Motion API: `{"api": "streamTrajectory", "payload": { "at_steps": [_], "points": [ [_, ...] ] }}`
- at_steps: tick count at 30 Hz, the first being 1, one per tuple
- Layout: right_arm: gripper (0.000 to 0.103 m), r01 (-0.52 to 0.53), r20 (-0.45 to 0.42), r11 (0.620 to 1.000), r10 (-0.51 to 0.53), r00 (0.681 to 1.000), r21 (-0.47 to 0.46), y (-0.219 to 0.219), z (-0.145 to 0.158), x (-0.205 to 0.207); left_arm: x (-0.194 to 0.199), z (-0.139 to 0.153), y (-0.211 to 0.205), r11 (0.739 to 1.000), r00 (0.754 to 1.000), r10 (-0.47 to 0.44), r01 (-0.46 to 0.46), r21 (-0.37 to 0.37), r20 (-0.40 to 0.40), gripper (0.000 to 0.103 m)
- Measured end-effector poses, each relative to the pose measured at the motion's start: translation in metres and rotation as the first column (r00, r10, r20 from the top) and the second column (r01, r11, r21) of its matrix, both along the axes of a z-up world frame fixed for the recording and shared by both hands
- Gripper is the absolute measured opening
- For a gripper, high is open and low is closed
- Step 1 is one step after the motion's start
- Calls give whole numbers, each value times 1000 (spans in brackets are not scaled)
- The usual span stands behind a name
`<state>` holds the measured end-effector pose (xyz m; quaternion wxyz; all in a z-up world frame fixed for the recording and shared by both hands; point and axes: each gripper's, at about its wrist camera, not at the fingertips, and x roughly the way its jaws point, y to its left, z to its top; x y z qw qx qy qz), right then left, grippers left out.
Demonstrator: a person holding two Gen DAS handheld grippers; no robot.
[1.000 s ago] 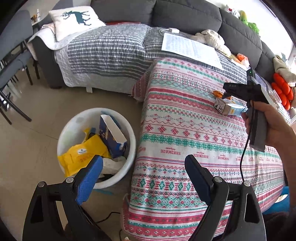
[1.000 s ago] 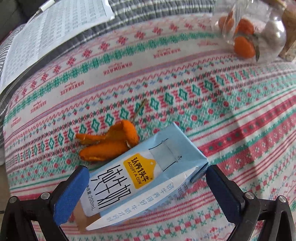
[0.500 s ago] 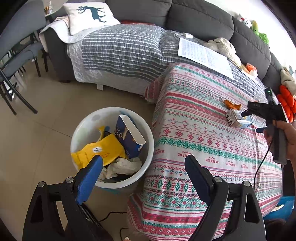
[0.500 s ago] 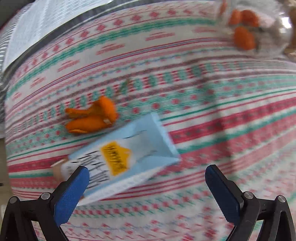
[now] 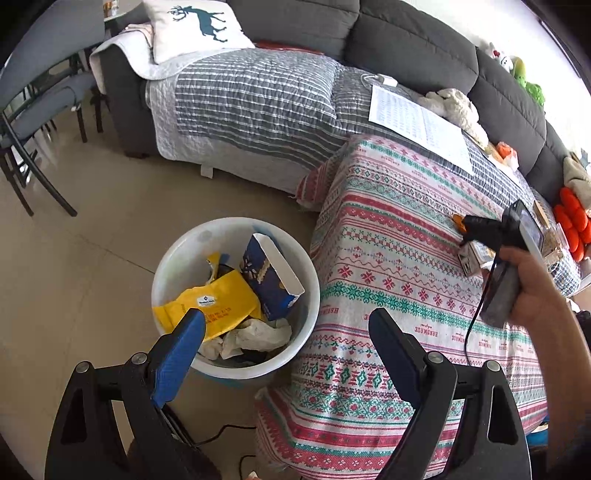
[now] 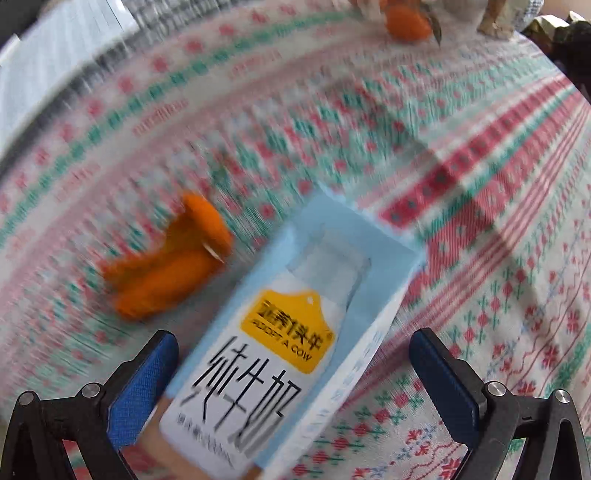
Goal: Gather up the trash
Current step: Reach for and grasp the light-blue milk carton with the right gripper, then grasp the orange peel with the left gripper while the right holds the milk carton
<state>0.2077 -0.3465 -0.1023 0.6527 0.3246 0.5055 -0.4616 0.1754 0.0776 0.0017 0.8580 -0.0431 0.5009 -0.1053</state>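
A light blue milk carton lies on the patterned tablecloth, with orange peel just to its left. My right gripper stands open over the carton's near end. The left pad is close to the carton's edge and the right pad is clear of it. In the left wrist view a hand holds the right gripper above the carton and peel. My left gripper is open and empty above the white bin, which holds a yellow bag, a blue box and tissues.
The bin stands on the tiled floor against the table's left edge. A grey sofa with a striped quilt, a deer pillow and a printed sheet runs behind. Chairs stand far left. Oranges sit at the table's far side.
My right gripper has dropped and rolled, so the carton now lies lengthwise between its jaws and looks larger. The left view has drawn back and the bin now sits nearer the centre.
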Motion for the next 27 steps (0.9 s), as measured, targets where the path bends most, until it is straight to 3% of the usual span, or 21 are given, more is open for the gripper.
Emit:
{"api": "streamTrajectory", "payload": {
  "at_steps": [3,7,11,14,16,19,22,25,27],
  "points": [
    [102,-115,-27,993,114,993,-27,6,0,1,0,1,-3,1000,1000,1,-1,0,2,92],
    [96,-235,-48,972,234,971,-22,13,4,-31,-3,2,-13,1000,1000,-14,14,13,15,92],
    [58,-337,22,941,337,941,6,9,12,-75,-9,-1,-26,999,999,-23,22,34,28,92],
    [57,-369,134,926,357,925,82,-11,30,-114,-17,-3,-43,998,998,-62,61,35,24,92],
    [57,-390,177,917,371,912,86,-24,48,-140,-22,-2,-57,995,995,-90,88,43,35,92],
    [57,-414,211,909,396,894,48,-31,76,-174,-21,-2,-93,986,989,-146,143,87,27,92],
    [57,-451,189,892,449,873,-32,-41,93,-188,-19,4,-139,971,974,-222,216,106,48,92],
    [57,-465,194,883,467,863,-56,-57,92,-193,-14,4,-187,956,959,-279,274,107,39,92],
    [57,-457,209,889,450,868,-12,-65,77,-196,-8,0,-215,949,953,-302,298,102,21,92]
  ]
}}
